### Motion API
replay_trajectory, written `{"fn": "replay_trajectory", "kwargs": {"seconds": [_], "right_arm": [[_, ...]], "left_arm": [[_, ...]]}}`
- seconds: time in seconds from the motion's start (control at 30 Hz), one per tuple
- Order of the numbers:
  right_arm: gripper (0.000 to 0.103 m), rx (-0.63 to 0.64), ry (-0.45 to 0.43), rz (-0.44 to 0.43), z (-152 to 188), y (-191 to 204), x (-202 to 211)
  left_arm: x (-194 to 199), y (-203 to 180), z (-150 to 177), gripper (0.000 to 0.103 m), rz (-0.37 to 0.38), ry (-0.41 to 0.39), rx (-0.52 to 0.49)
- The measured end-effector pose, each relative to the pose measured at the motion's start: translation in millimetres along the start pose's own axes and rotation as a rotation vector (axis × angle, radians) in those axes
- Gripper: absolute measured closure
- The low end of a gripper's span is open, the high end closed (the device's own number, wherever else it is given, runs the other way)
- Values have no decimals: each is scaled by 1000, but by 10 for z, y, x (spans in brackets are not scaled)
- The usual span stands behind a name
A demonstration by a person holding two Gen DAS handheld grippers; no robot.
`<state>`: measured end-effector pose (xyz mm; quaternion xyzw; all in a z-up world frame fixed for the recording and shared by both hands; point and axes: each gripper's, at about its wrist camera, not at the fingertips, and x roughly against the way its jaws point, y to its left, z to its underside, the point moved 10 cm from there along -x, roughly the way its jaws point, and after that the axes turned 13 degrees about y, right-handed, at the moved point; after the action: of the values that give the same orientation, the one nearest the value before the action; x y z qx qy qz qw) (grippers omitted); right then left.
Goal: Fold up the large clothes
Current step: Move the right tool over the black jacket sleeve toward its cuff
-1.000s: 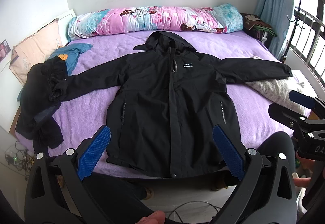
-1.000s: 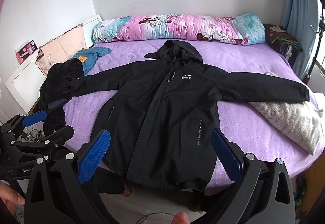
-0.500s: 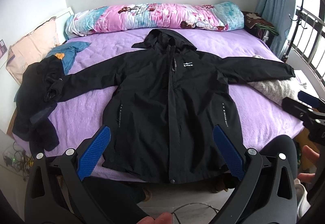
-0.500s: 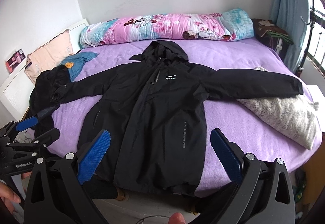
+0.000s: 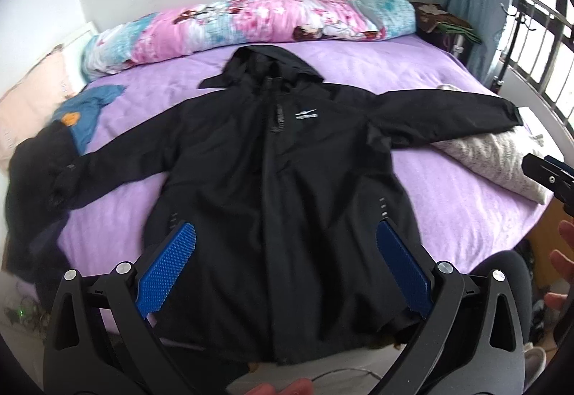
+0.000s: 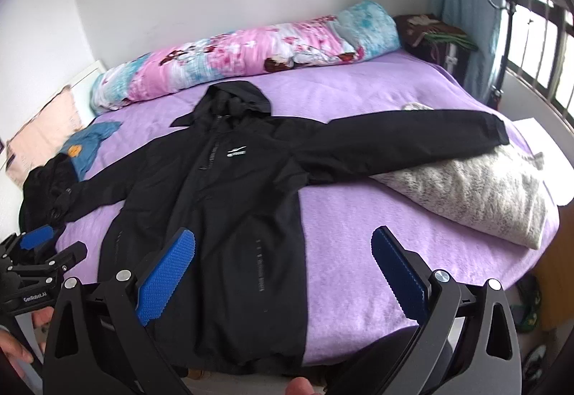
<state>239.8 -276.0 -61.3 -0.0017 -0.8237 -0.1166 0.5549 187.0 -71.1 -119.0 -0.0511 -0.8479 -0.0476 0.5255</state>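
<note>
A black hooded jacket [image 5: 280,180] [image 6: 229,201] lies flat and face up on the purple bed [image 5: 448,208] [image 6: 358,244], both sleeves spread out, hem hanging over the near edge. Its right sleeve rests on a grey-white knit garment [image 6: 466,194]. My left gripper [image 5: 285,233] hovers open above the jacket's lower body, blue pads wide apart and empty. My right gripper [image 6: 283,241] is open too, over the jacket's right side near the hem, holding nothing. Each gripper shows at the edge of the other's view: the right gripper's tip [image 5: 549,172], the left gripper's tip [image 6: 39,251].
A rolled pink and blue quilt [image 5: 251,22] lies along the far wall. A dark clothes pile [image 5: 39,180] and a blue garment [image 5: 86,112] sit at the bed's left; a peach pillow [image 5: 25,101] behind. Window bars [image 6: 538,36] and curtain stand at right.
Both grippers moved forward and lower toward the jacket, which now looks bigger. The right gripper also swung right, toward the right sleeve and knit garment. Both stayed open.
</note>
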Motion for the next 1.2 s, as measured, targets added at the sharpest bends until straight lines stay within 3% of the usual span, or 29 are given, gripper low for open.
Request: {"fn": "replay_trajectory", "kwargs": {"seconds": [0.43, 0.53, 0.67, 0.83, 0.97, 1.07, 1.2], "right_arm": [[6, -121, -42, 120, -728, -1346, -504], [6, -153, -66, 146, -907, -1734, -642], [6, -212, -67, 197, -1070, -2274, -865], [6, -263, -96, 309, -1313, -3106, -1114], [6, -293, -118, 396, -1504, -3704, -1230], [6, -321, -111, 350, -1583, -4043, -1430], [6, -335, -103, 385, -1633, -4444, -1680]], "left_arm": [[-1112, -1290, -1118, 6, 85, 4, -116], [-1407, -1571, -1384, 6, 156, -14, -121], [-1886, -1897, -1683, 6, 181, -34, -155], [-2640, -2020, -1981, 6, 185, 11, -81], [-3144, -2058, -2029, 6, 188, 83, -48], [-3436, -2001, -2000, 6, 145, 122, 6], [-3743, -1993, -1911, 6, 140, 170, 42]]}}
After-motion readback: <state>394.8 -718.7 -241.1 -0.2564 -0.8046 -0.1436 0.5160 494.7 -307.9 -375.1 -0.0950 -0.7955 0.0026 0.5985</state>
